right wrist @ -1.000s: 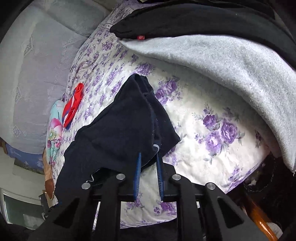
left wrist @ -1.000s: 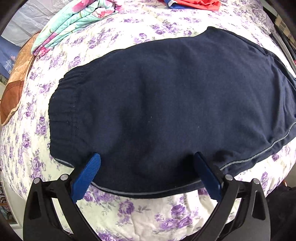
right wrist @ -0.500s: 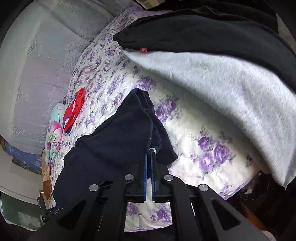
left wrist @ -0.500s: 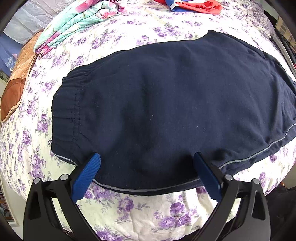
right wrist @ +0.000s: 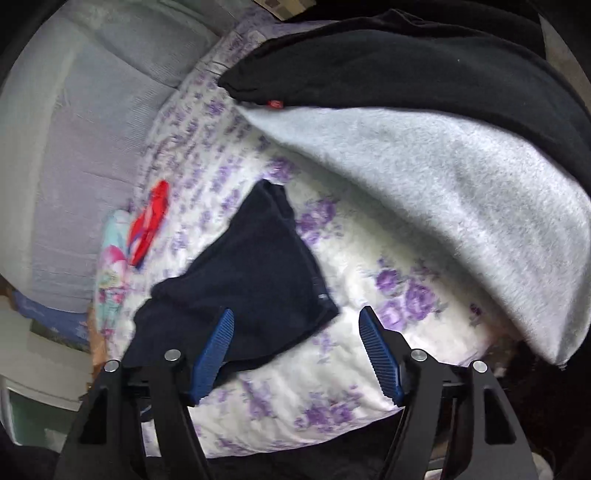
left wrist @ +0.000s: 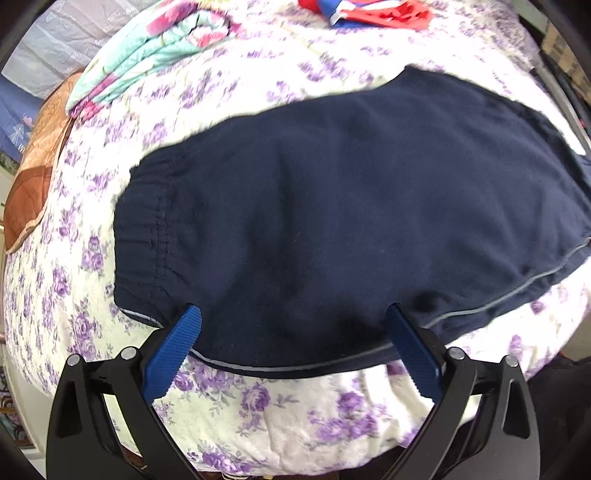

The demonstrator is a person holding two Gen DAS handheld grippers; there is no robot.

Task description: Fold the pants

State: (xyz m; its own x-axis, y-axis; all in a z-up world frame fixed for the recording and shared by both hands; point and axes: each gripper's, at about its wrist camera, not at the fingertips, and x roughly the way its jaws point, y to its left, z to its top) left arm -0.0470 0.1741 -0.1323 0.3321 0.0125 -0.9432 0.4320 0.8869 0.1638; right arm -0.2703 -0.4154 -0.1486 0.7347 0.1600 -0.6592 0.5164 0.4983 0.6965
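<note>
The navy pants [left wrist: 332, 229] lay flat on the flowered bed [left wrist: 258, 402], spread across my left view with the elastic waistband [left wrist: 138, 236] at the left end and the legs running off to the right, so their long axis ran side to side in front of me. A pale piped seam [left wrist: 517, 291] traced the near edge. In my right view the other end of the pants [right wrist: 255, 288] showed as a dark, doubled-over tip lying on the bed. I judged the cloth soft, limp and fairly light, a knit that would sag and drape from wherever I pinched it rather than hold a line; the thicker waistband and the seamed edge looked like the surest places to take hold. My left fingers [left wrist: 293, 325] stood spread wide over the near edge, one blue pad [left wrist: 173, 354] by the waistband corner, gripping nothing. My right fingers [right wrist: 297, 330] were also parted and empty, the left pad [right wrist: 212, 354] over the dark cloth, the other over bare sheet. Farther out, a grey blanket [right wrist: 443, 206] and a black garment [right wrist: 406, 66] were heaped beyond that end, while a folded turquoise quilt [left wrist: 147, 51] and a red cloth [left wrist: 380, 11] lay well apart toward the far side.
</note>
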